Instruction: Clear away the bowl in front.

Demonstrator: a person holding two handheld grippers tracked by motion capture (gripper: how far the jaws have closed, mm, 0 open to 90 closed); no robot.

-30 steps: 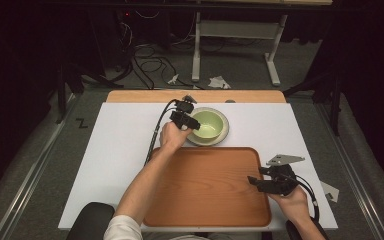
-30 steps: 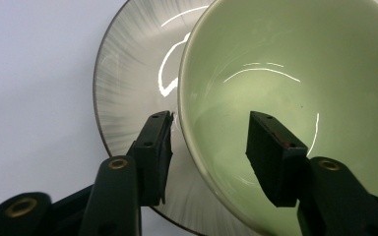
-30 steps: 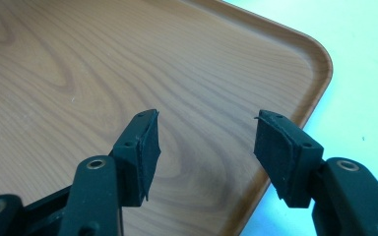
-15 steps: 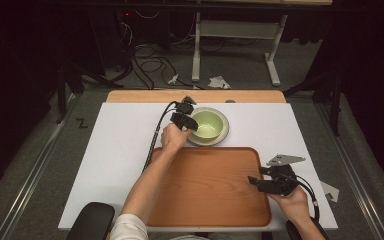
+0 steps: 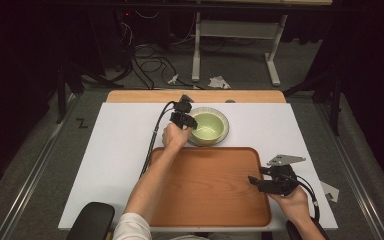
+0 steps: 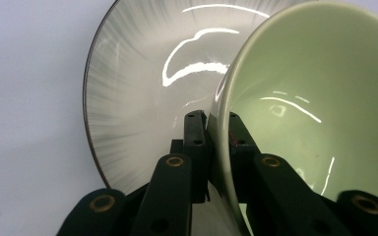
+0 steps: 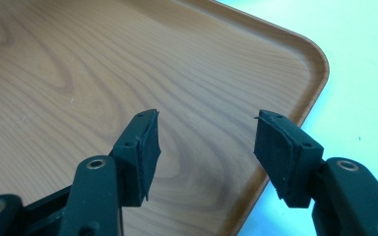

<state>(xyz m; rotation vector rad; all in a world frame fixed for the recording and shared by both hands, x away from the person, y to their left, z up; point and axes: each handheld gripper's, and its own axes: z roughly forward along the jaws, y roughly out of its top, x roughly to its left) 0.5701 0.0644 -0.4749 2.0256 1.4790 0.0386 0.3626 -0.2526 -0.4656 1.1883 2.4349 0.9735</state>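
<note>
I note my left gripper (image 5: 187,121) clamped on the near wall of the green bowl (image 5: 208,126), nested in a grey plate (image 6: 142,88) beyond the tray's (image 5: 205,200) far edge; a thin-rim grip could slip, while my right gripper (image 5: 261,182) hangs jaws apart.

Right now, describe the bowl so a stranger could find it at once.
On the white table, look just beyond the far edge of the wooden tray. The pale green bowl sits on a grey streaked plate, its rim pinched by the left gripper.
</note>
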